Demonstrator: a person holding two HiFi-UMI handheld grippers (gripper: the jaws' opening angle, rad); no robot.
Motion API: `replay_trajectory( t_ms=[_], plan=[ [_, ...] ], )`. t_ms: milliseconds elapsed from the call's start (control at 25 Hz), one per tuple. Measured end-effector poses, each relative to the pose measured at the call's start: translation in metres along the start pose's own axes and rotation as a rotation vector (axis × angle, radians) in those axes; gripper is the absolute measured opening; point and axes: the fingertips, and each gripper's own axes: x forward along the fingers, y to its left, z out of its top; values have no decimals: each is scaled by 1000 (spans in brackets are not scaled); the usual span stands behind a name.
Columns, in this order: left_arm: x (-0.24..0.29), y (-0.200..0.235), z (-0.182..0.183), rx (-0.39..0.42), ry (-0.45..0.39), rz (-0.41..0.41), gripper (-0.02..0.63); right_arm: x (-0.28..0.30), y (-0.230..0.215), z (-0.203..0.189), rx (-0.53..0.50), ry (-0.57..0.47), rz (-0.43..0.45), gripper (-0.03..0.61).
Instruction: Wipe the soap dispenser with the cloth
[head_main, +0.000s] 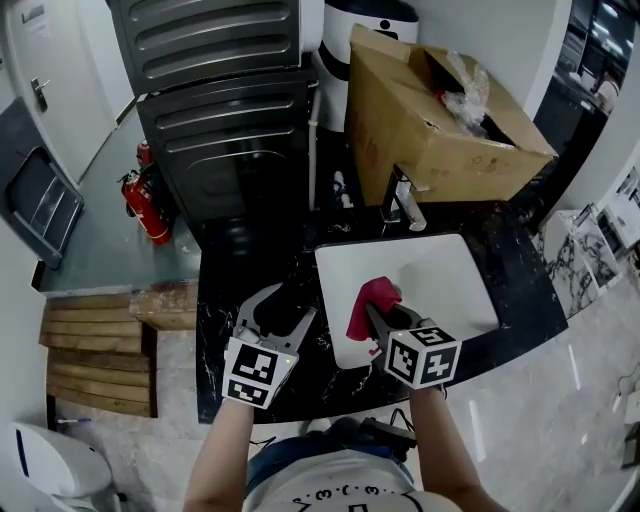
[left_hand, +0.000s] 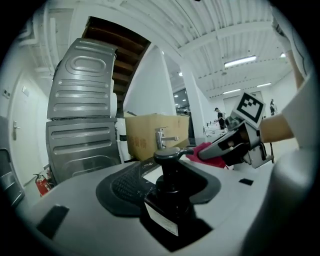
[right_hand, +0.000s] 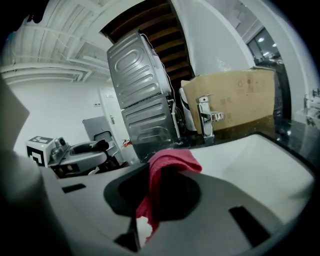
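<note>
Two claws working over the front of the black table (head_main: 218, 300).

At left: left claw (head_main: 283, 305), aimed roughly level, jaws apart. Soap dispenser (left_hand: 170, 200) upright between those jaws, evidently resting on the table just left of the white sink (head_main: 450, 270). Dark bottle, pale label on the near face, pump head (left_hand: 170, 154) on top with the spout turned to the right. Pads apparently clear of the bottle on both sides; no clamping evident.

To the right: cloth (head_main: 372, 298), red, bunched and hanging, pinched between the closed jaws of the right claw (head_main: 385, 320), held above the near left corner of the sink. In the left gripper view, close behind the spout tip; contact not confirmable. In the head view, near the dispenser but apart from it.

Further right and behind: faucet (head_main: 405, 205) and cardboard box (head_main: 440, 130), not involved.

Step in hand, as judged: approach to the wipe. Cloth gripped and presented, dispenser placed but unsecured, no wiping contact yet on the bottle body.

Next move, as judged: calls for steadying the bottle first, by closing the left jaws on the lower body. Then carrying the cloth leftward onto the pump head and down the sides, under light pressure only. Without that hold, risk of pushing the free-standing bottle over, or of depressing the pump and discharging soap.
</note>
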Motion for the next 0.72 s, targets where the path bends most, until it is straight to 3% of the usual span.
replay_trajectory(
  t_ms=[200,520,720],
  plan=[
    [-27,10,-7,-34,2,-20,287,8,11,-2,-9,13,26,49],
    [-71,35,-22,-98,-10,46,291,21,27,-1,-22,21,69,49],
    [-66,24,-19,-173,-38,-4,281,25,36,0,-32,24,89,49]
  ],
)
